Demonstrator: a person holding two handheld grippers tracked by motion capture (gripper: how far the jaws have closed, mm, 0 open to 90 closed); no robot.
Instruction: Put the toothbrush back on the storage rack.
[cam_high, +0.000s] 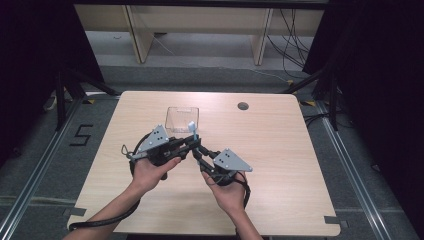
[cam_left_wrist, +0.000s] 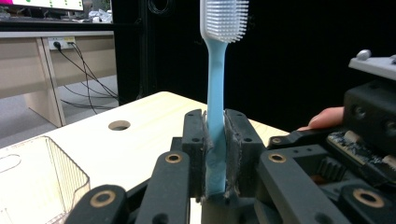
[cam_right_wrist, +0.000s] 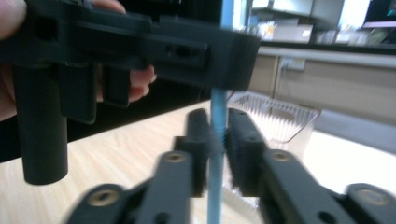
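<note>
Both grippers meet just near of the table's middle, and between them stands a blue toothbrush (cam_left_wrist: 215, 116), upright, white bristles at the top. The left gripper (cam_left_wrist: 215, 154) has its jaws clamped on the lower handle; the pads press flat against the blue plastic on either side. The right gripper (cam_right_wrist: 218, 149) sits lower on the same handle, its jaws closed around the thin shaft, though that view is blurred and I can't swear the pads are biting hard.

So the brush is off the table and held by both tools at once, which looks to me like a handover in mid-course. The clear plastic bin (cam_high: 182, 119) stands just beyond the grippers, toward the far side, and looks empty. If the brush is meant to go there, the drop itself is yet to be done, and one gripper has to let go first.

Room is generous. The table (cam_high: 280, 165) is bare to the left, right and near side, with only a cable hole (cam_high: 243, 106) far right of the bin. The bin's near wall is the one edge to clear, close ahead of the bristles.
</note>
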